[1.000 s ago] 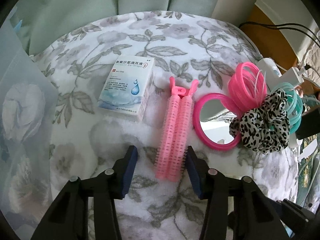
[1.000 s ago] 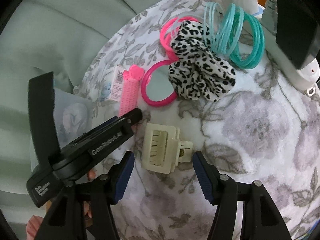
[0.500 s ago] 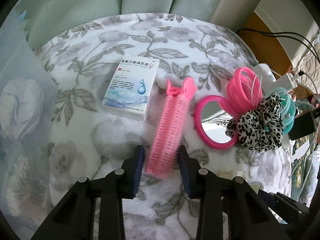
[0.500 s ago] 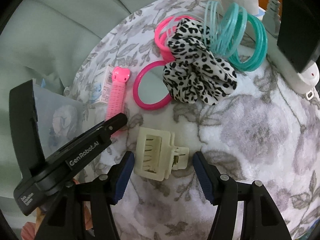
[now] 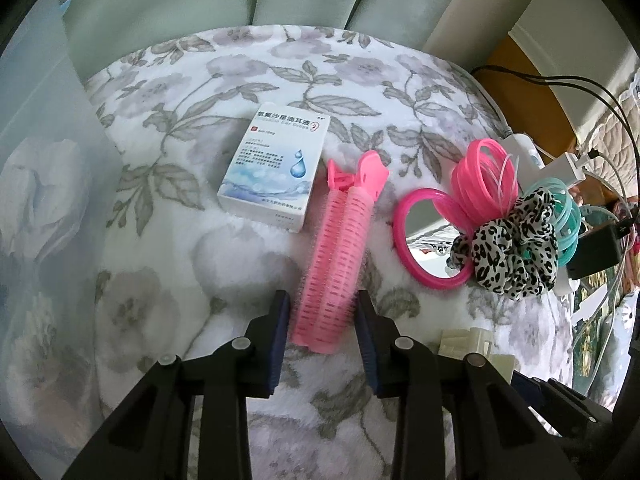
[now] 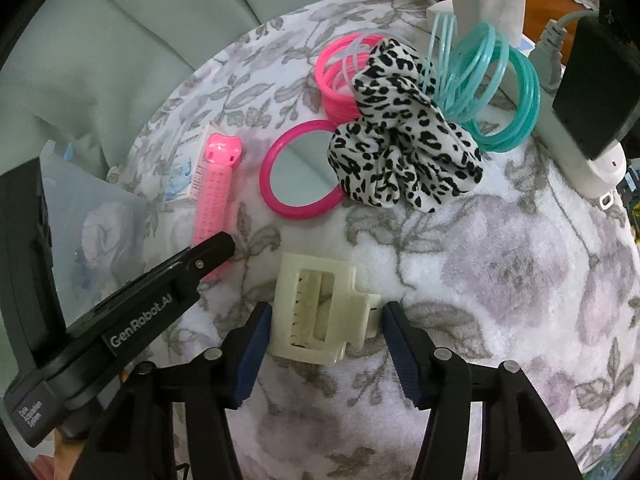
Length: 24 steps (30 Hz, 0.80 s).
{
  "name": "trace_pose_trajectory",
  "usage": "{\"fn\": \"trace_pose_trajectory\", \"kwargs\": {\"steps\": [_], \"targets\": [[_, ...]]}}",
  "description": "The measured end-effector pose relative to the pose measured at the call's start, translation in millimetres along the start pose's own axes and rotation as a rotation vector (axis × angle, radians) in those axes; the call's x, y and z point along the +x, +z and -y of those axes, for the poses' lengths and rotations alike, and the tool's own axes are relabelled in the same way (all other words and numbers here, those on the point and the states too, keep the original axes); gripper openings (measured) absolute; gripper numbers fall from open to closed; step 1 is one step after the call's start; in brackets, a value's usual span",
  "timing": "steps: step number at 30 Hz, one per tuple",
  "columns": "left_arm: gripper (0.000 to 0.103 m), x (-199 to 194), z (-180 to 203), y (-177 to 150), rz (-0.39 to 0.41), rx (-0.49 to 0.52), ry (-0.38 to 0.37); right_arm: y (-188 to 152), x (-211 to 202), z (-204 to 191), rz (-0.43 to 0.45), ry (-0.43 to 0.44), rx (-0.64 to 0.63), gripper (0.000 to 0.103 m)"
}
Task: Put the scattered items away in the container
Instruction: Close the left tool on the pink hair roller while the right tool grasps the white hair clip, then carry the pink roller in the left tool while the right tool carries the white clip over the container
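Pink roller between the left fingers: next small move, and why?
Probably close the left gripper on the pink roller. Its near end already sits between the open fingers, which look close to its sides, and it lies on the blanket, not yet lifted. Then lift.

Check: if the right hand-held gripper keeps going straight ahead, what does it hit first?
The cream claw clip: it already lies between the open fingers of the right hand-held gripper, left pad apparently touching it. Further along that line is the pink mirror, though depth is hard to judge.
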<state>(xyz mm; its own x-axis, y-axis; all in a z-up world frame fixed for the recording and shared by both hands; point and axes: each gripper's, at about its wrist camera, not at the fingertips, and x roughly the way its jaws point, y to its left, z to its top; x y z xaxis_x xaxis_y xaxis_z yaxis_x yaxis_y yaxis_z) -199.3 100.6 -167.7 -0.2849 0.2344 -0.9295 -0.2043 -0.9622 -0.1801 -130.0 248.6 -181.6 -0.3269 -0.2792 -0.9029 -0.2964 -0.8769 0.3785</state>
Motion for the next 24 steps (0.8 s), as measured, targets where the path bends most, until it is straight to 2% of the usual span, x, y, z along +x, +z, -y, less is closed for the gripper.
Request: {"fn": "trace_pose_trajectory", "kwargs": {"steps": [11, 24], "targets": [[0.033, -9, -13, -25, -0.002, -0.07, -0.015, -4, -10, -1, -0.011, 0.004, 0.001, 0.049], [0.031, -28, -17, -48, 0.014, -0.101, -0.02, -19, -24, -6, -0.002, 0.047, -0.001, 0.049]]}}
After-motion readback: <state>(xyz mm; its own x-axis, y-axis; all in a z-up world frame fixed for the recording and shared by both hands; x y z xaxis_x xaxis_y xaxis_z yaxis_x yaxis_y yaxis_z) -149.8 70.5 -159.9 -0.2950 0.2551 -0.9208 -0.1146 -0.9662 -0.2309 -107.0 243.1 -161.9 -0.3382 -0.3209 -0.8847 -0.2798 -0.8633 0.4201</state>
